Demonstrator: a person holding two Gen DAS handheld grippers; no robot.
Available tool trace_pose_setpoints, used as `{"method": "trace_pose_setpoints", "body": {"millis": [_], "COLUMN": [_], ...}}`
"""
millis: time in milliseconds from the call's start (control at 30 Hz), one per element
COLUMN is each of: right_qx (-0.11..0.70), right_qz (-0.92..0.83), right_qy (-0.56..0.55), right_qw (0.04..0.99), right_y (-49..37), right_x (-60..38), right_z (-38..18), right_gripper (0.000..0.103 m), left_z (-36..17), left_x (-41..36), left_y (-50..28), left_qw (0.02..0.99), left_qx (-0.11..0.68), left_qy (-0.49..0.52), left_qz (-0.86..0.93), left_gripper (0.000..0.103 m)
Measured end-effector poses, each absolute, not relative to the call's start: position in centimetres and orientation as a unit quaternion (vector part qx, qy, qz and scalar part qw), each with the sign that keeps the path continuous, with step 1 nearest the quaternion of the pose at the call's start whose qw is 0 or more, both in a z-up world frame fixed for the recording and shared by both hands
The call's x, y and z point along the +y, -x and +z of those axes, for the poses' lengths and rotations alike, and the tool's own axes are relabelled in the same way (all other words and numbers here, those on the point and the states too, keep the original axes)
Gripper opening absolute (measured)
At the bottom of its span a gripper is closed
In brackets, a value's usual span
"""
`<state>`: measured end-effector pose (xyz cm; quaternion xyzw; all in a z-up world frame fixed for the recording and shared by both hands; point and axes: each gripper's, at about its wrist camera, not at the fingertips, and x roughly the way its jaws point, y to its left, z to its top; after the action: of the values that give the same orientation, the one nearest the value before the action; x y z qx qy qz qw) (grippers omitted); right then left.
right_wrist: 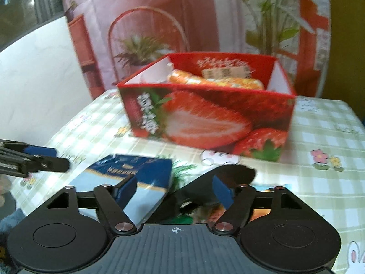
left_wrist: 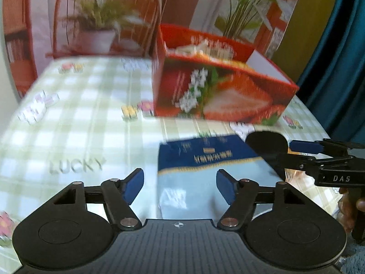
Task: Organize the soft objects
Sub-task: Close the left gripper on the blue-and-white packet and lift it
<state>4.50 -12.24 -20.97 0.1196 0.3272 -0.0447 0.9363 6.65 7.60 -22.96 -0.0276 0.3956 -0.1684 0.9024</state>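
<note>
Left gripper [left_wrist: 180, 186] spread, empty, blue pack [left_wrist: 205, 162] lying flat dead ahead between its fingers, long axis pointing away toward box [left_wrist: 219, 91]. Right gripper [right_wrist: 174, 190] spread too, pack [right_wrist: 136, 173] off its left, black thing [right_wrist: 219, 175] under it. Checked cloth [left_wrist: 91, 118], box partly filled, printed backdrop behind.

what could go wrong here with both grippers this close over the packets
The open left gripper and open right gripper crowd the blue-and-white soft packet, so they might collide. The black soft object lies against that packet and may be dragged along. The red strawberry-print cardboard box stands close behind; a forward push could shove it.
</note>
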Motion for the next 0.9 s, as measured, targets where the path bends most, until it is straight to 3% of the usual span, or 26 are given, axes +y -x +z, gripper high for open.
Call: {"method": "trace_pose_setpoints", "body": {"millis": [233, 400, 700, 867, 900], "right_qx": [0.366, 0.381, 0.389, 0.387, 0.385], "right_qz": [0.0, 0.018, 0.024, 0.023, 0.024], "right_qy": [-0.104, -0.1, -0.097, -0.093, -0.093], "right_qw": [0.925, 0.919, 0.916, 0.917, 0.918], "right_y": [-6.0, -6.8, -7.8, -7.9, -7.9], "right_x": [-10.7, -10.2, -10.5, -10.7, -10.8], "right_z": [-22.5, -23.5, -24.0, -23.9, -23.7], "right_gripper": [0.045, 0.042, 0.041, 0.033, 0.031], "left_z": [-25.5, -26.4, -27.9, -27.4, -27.0], "left_x": [8.3, 8.4, 9.3, 8.6, 8.4], "left_y": [-7.6, -8.3, -9.7, -9.8, -9.7], "left_qw": [0.885, 0.877, 0.867, 0.868, 0.87], "left_qx": [0.422, 0.433, 0.454, 0.444, 0.439], "left_qy": [0.066, 0.07, 0.085, 0.088, 0.088], "left_qz": [-0.186, -0.196, -0.187, -0.205, -0.209], "left_gripper": [0.068, 0.053, 0.051, 0.049, 0.044]}}
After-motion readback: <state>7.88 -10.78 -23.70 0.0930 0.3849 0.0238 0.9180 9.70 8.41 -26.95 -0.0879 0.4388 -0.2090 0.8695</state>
